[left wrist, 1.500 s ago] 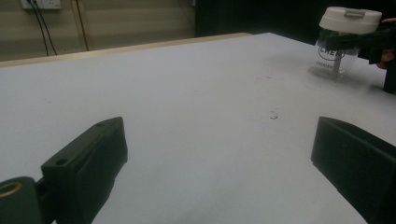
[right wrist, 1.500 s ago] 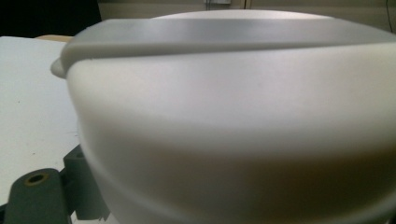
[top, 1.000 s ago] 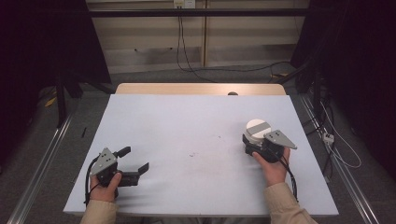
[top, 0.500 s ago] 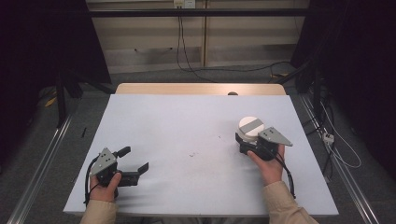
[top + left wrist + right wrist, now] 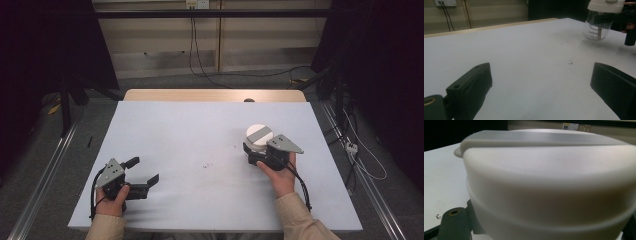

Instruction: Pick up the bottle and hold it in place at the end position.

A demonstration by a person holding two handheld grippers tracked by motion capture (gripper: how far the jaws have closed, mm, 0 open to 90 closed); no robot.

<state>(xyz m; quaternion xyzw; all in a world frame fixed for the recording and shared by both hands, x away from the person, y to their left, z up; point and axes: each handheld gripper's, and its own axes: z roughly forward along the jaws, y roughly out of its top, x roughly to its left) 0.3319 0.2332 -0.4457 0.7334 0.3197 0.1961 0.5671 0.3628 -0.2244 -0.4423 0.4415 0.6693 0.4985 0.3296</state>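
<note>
The right gripper (image 5: 257, 152) has carried the white-lidded clear jar (image 5: 259, 136) leftward, toward the table's (image 5: 190, 125) middle. Nearest, the left gripper (image 5: 142, 172) rests with jaws spread and empty. Farther off, the upright jar stands clamped between the right jaws, well apart from the left gripper.

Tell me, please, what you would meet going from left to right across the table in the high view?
Left gripper, jaws open, held in the left hand → small dark marks on the table → clear jar with a white lid, held by the right gripper.
</note>
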